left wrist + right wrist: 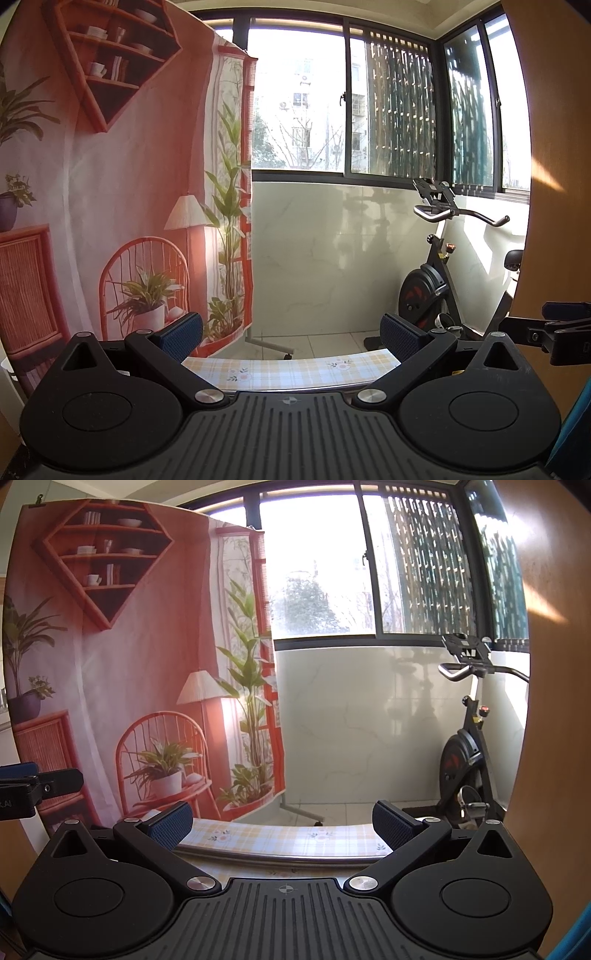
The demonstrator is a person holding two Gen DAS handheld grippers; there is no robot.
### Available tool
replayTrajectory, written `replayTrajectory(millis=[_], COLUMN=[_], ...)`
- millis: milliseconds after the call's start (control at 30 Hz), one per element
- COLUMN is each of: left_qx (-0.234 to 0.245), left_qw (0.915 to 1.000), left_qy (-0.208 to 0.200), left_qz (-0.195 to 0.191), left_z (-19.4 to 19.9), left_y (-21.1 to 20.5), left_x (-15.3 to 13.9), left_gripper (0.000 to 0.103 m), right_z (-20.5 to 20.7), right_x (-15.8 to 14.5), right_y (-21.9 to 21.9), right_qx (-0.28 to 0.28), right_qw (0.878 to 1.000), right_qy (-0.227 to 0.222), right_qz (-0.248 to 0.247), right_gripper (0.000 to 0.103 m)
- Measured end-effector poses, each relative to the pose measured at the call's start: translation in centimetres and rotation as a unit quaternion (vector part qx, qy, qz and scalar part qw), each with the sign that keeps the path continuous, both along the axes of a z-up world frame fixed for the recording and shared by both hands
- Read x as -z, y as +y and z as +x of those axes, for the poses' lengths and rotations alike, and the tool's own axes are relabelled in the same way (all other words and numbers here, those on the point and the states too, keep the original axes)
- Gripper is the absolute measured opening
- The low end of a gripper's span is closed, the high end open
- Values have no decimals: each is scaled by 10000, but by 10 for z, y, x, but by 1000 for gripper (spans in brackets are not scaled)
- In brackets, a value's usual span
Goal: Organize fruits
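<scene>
No fruit is showing in either view right now, so we're not able to say where the fruits are sitting or which way their long axes are running. We're judging they're lying lower down, under the cameras' sightline, likely on the table, but that's only a guess.

What we are seeing is the far strip of the checked tablecloth [288,367], peeking between the fingers in both views, its far edge running left to right across us. We're holding both tools level, aiming out over that edge instead of down at the surface.

The left gripper [291,332] is gaping wide, nothing between its blue pads [183,332]. The right gripper [282,821] is spread just as far and gripping nothing. Each tool is poking into the other's view from the side, so we're carrying them side by side at about the same height, and neither hand is looking nearer to the work.

Beyond the table, we're looking at a printed backdrop [122,184] on the left, a sunlit window [303,99] in the middle, and an exercise bike [439,273] on the right.

We're reckoning the next move is needing both wrists to be tipping downward to find the fruit.
</scene>
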State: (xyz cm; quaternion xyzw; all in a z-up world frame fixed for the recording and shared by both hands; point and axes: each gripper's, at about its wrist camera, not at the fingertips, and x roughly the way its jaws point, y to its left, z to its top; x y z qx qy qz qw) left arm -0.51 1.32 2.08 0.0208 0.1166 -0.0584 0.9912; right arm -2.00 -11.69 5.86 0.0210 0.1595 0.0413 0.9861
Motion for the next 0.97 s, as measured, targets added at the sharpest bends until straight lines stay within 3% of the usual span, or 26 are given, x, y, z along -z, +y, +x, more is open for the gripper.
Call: replayTrajectory(millis=[967], left_qx=[-6], left_qw=[10000], left_qy=[59], left_qz=[54], left_z=[3], left_y=[-1], left_x=[2], left_gripper=[103], right_z=[3], right_x=[4], right_y=[0], right_qx=[37], right_qw=[10000], right_qy=[63], right_qz=[31], right_gripper=[103])
